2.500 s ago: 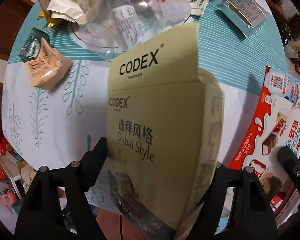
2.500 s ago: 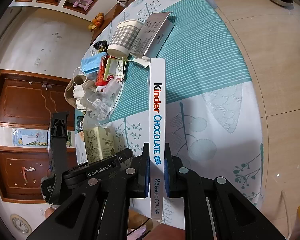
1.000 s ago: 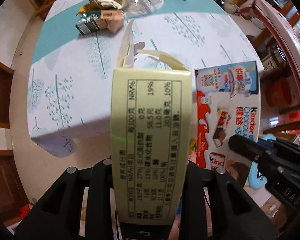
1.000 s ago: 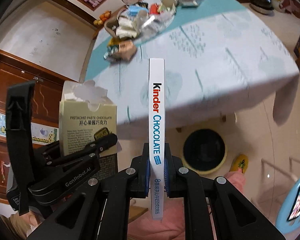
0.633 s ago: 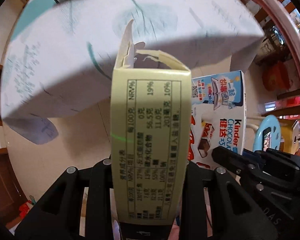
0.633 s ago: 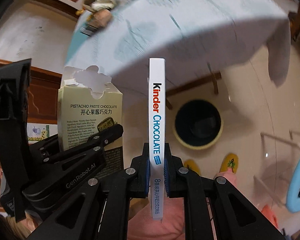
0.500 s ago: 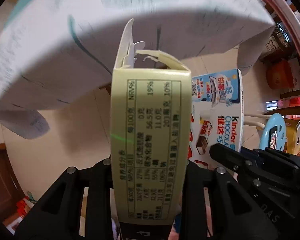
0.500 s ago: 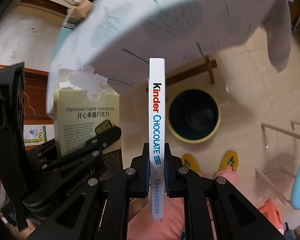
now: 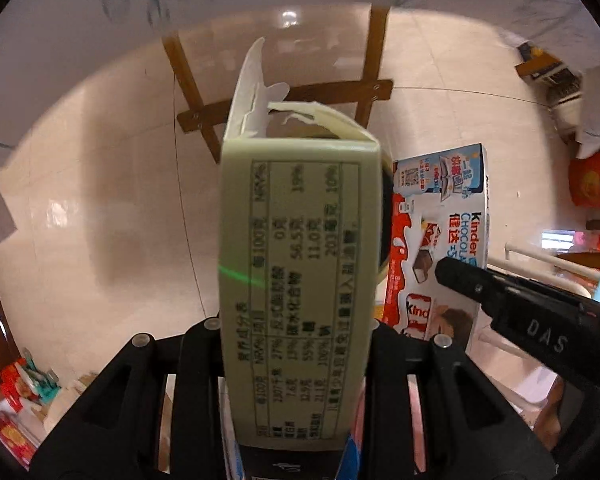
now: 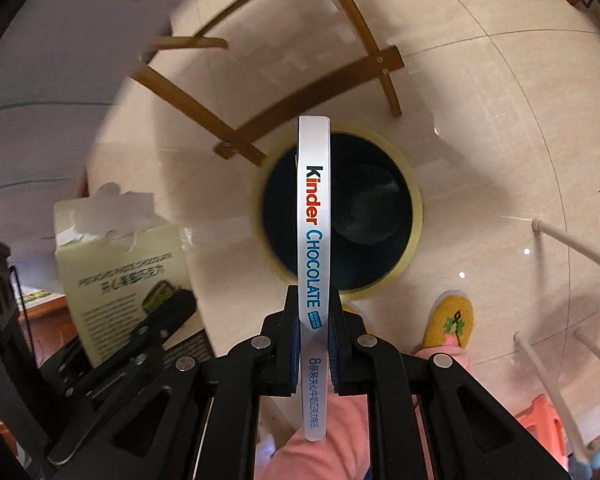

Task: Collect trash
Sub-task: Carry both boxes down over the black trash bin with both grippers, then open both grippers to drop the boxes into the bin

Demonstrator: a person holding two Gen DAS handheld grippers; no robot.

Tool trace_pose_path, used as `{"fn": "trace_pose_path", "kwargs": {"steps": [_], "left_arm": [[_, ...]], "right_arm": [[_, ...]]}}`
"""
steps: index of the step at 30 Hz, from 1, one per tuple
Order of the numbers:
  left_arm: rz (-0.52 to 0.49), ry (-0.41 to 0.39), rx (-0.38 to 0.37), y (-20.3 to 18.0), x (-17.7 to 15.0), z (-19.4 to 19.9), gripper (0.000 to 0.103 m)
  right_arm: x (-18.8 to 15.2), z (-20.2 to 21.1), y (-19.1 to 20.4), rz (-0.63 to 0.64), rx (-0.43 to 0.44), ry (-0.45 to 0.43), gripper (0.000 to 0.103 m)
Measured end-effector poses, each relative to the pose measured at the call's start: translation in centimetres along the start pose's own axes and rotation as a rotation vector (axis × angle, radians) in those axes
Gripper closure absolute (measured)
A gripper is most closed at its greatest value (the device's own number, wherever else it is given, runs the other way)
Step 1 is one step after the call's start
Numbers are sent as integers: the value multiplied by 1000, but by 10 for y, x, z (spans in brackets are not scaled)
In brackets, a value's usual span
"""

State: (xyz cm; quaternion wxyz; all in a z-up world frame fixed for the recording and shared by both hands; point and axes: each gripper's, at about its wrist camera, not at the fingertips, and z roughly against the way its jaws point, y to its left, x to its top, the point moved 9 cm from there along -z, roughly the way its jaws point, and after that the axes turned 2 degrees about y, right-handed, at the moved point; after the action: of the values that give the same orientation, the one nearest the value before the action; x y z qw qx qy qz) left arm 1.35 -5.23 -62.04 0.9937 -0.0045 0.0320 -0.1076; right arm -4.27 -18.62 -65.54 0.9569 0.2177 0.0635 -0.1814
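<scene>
Both boxes are over the floor now, and the risk is a miss. The right gripper (image 10: 314, 320) is clamped on the thin edge of the Kinder chocolate box (image 10: 314, 216), which stands up straight in front of the dark mouth of the trash bin (image 10: 380, 216); that one looks well lined up. The left gripper (image 9: 296, 340) is squeezing the pale green pistachio chocolate box (image 9: 296, 280), torn flap at the top, and it sits off to the left of the bin in the right wrist view. Let go there and I'd say it lands on the tiles or clips the yellow rim and tips out. The open flap could catch on that rim too

Room is tight in places. The wooden cross-brace (image 10: 300, 92) of the worktop's legs runs just behind the bin, close to its far rim, so overshooting forward means a knock. A yellow slipper (image 10: 450, 320) stands just beside the near rim, and white rails (image 10: 572, 248) fence off the right. The two boxes are side by side, near enough to bump if both swing in together. Bare floor lies open to the left
</scene>
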Motion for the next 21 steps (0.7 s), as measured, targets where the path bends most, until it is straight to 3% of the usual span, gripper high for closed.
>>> {"fn": "trace_pose_path", "kwargs": {"steps": [7,11,16,21], "left_arm": [[64,11,-8,8,3,-19,75],[73,17,-20,10,8,-18,64],[73,38,-7,18,15,-17,52],[86,48,5,20,11,-10,52]], "right_arm": [[31,-58,-14,10,-46,67,88],[42,-73,-13,5,-44,94,34],[43,-68,-15,27,-64,85,34],[31,-43,-19,48,-87,57,34]]}}
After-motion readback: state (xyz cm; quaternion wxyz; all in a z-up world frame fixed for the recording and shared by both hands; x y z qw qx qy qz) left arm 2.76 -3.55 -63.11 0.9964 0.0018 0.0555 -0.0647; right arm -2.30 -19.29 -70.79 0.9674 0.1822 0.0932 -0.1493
